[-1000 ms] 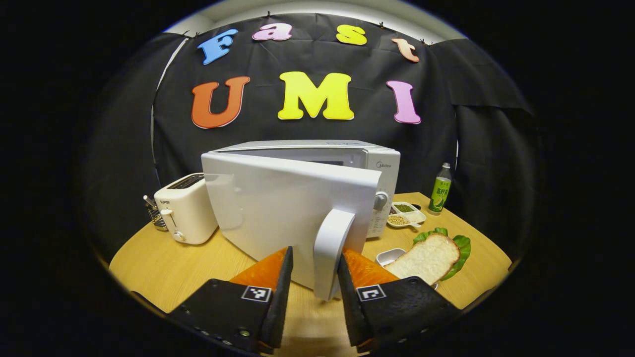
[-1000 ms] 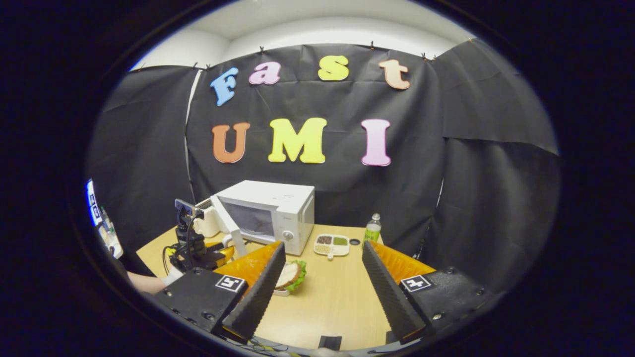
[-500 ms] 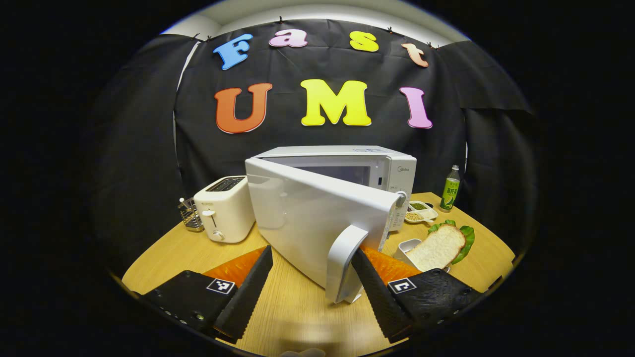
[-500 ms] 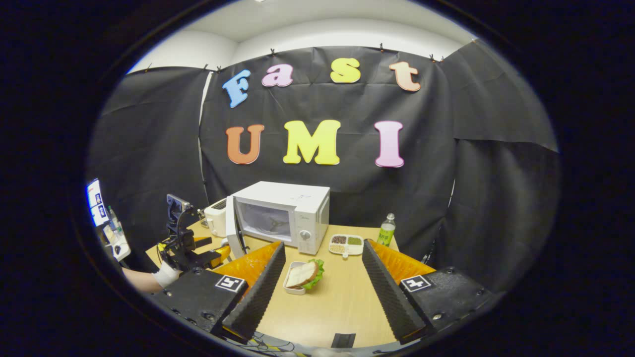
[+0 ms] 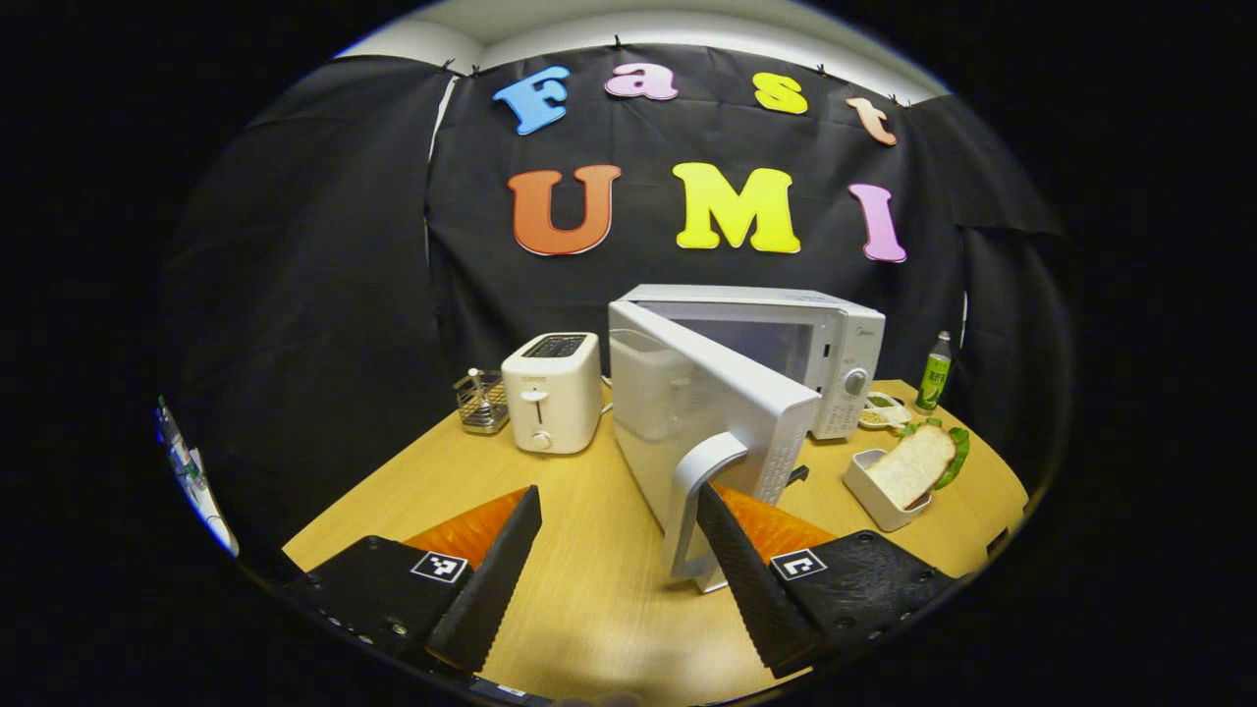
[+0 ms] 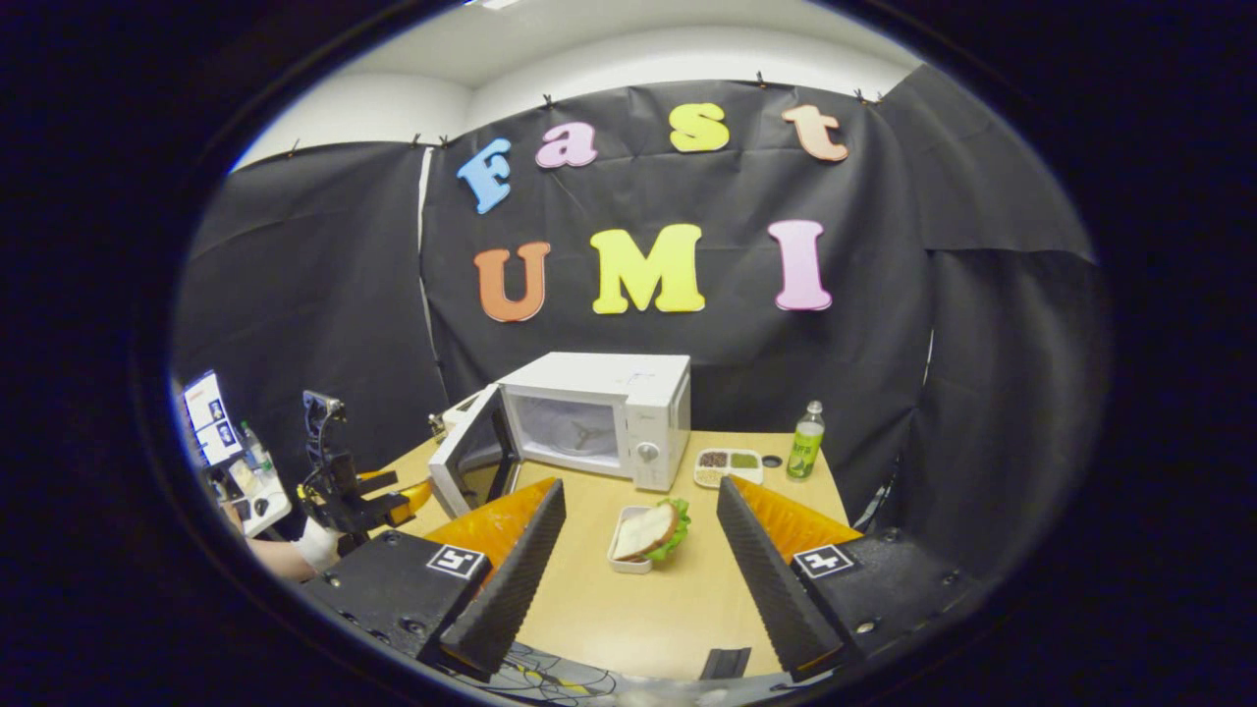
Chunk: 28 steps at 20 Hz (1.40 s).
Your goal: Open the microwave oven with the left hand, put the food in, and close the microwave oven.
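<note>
The microwave (image 6: 599, 417) door (image 5: 702, 417) is swung wide leftward. Sandwich (image 6: 648, 530) lies near, lengthwise front-to-back. Both the left gripper (image 5: 619, 550) and the right gripper (image 6: 638, 560) are held apart.

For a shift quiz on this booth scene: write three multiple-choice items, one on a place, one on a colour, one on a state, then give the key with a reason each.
1. Where does the toaster stand?
A. on top of the microwave oven
B. beside the microwave oven, on its door-hinge side
C. next to the bottle

2. What colour is the bottle?
A. green
B. red
C. blue

3. How is the microwave door?
A. shut
B. taken off
C. swung open

Key: 1 B, it sits on the table by the hinged edge. 2 A, its body is green. 3 C, the right gripper view shows the bare cavity.
</note>
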### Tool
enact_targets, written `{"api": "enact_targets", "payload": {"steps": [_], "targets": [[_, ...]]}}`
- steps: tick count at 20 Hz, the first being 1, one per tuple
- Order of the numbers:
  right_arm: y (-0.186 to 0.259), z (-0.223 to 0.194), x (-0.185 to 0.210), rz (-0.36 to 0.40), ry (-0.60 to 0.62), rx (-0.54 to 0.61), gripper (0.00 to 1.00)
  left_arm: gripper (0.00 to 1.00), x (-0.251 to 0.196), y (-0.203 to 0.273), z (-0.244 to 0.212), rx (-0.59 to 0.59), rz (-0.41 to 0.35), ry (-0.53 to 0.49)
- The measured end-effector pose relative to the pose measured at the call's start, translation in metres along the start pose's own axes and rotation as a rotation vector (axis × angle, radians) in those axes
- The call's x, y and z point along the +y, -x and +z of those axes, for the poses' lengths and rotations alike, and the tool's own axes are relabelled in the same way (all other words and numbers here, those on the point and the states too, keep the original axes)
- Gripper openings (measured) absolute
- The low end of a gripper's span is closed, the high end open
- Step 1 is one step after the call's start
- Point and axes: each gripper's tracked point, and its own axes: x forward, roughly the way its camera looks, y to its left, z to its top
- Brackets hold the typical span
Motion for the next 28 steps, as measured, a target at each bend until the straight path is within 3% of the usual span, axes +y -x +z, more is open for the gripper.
{"api": "enact_targets", "payload": {"steps": [3, 4, 5, 6, 10, 17, 18, 19, 20, 21, 22, 26, 27, 28], "targets": [[-0.004, -0.003, 0.001, -0.001, 0.017, 0.004, 0.99, 0.95, 0.037, 0.004, -0.007, 0.018, 0.080, 0.034], [-0.006, -0.004, 0.001, -0.001, 0.019, 0.009, 0.92, 0.95, 0.046, 0.007, -0.008, 0.022, 0.096, 0.053], [-0.008, -0.006, 0.001, 0.000, 0.019, 0.010, 0.92, 0.95, 0.053, 0.011, -0.008, 0.021, 0.109, 0.061], [-0.010, -0.009, -0.001, -0.001, 0.019, 0.012, 0.99, 0.95, 0.057, 0.016, -0.008, 0.015, 0.115, 0.058], [-0.033, -0.026, -0.015, -0.012, 0.015, 0.051, 0.99, 0.95, 0.063, 0.034, -0.007, 0.011, 0.115, 0.073], [-0.106, -0.092, -0.044, 0.023, -0.092, 0.210, 0.99, 0.94, 0.012, 0.069, 0.019, -0.059, 0.011, 0.063], [-0.119, -0.103, -0.049, 0.025, -0.097, 0.237, 0.92, 0.94, 0.004, 0.074, 0.025, -0.070, 0.006, 0.055], [-0.133, -0.113, -0.055, 0.026, -0.100, 0.263, 0.99, 0.94, -0.002, 0.079, 0.030, -0.076, 0.002, 0.055], [-0.147, -0.121, -0.059, 0.036, -0.106, 0.284, 0.99, 0.94, -0.010, 0.084, 0.036, -0.083, -0.002, 0.060], [-0.160, -0.133, -0.061, 0.049, -0.103, 0.326, 0.88, 0.94, -0.019, 0.089, 0.042, -0.088, -0.007, 0.068], [-0.173, -0.142, -0.062, 0.071, -0.116, 0.353, 0.98, 0.94, -0.028, 0.092, 0.046, -0.092, -0.005, 0.071], [-0.220, -0.163, -0.062, 0.169, -0.198, 0.458, 0.95, 0.94, -0.061, 0.106, 0.059, -0.096, 0.023, 0.065], [-0.231, -0.168, -0.061, 0.198, -0.222, 0.484, 0.83, 0.94, -0.068, 0.108, 0.060, -0.090, 0.034, 0.068], [-0.241, -0.173, -0.059, 0.223, -0.249, 0.514, 0.92, 0.94, -0.075, 0.112, 0.062, -0.085, 0.046, 0.070]]}}
